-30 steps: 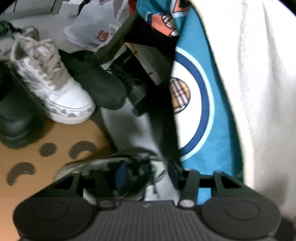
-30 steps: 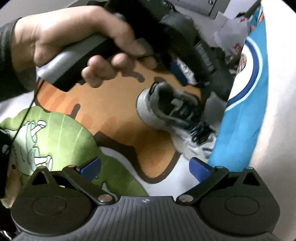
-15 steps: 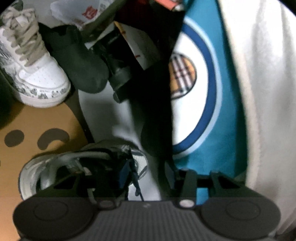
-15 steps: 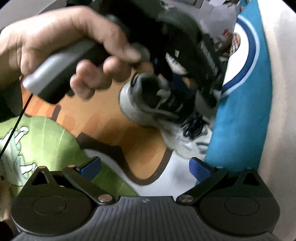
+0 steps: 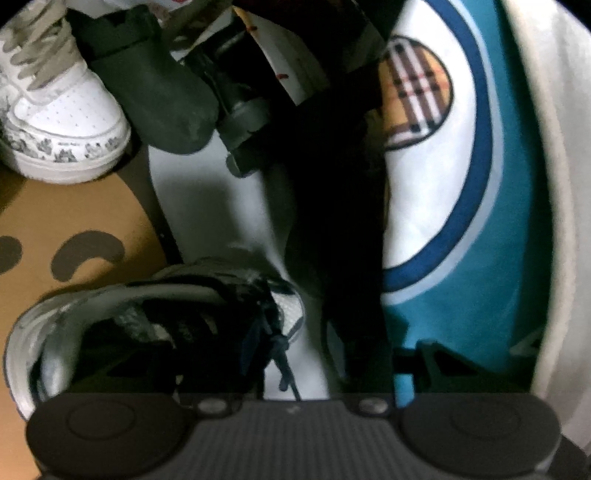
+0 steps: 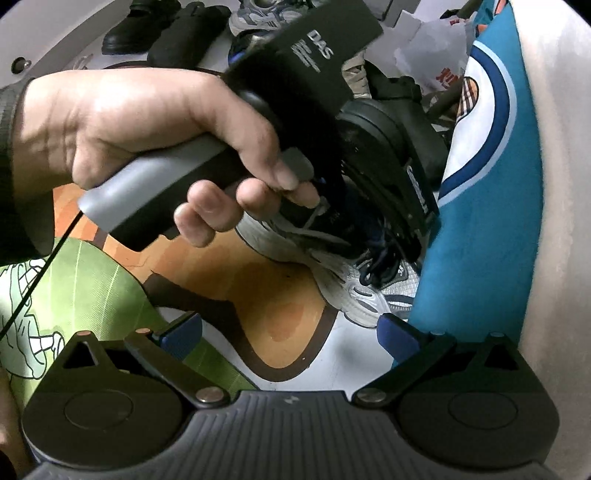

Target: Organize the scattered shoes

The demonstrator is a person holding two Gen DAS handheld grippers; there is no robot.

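In the right wrist view a bare hand (image 6: 155, 147) wraps the grey handle of the left claw (image 6: 391, 221), which points down toward the lower right and has its fingers in the collar and laces of a grey and white sneaker (image 6: 332, 269). Seen from its own camera, the left claw (image 5: 295, 339) has one blue pad buried in the sneaker (image 5: 155, 321) at lower left while the other finger sits in deep shadow at lower centre, so it appears clenched on the shoe's tongue and collar, though the contact itself is dark and blurred. The right claw (image 6: 288, 332) hangs released at the bottom of its frame, blue pads wide apart with nothing between them. The sneaker's toe lies just beside a teal and white printed cloth (image 6: 491, 221) filling the right side. It rests on a cartoon floor mat (image 6: 229, 280) of orange and green. At upper left of the left wrist view stand a white sneaker (image 5: 62, 122) and a dark shoe (image 5: 162, 96), both cut off by the frame edge; more dark shoes (image 6: 166, 29) line the top of the right wrist view.
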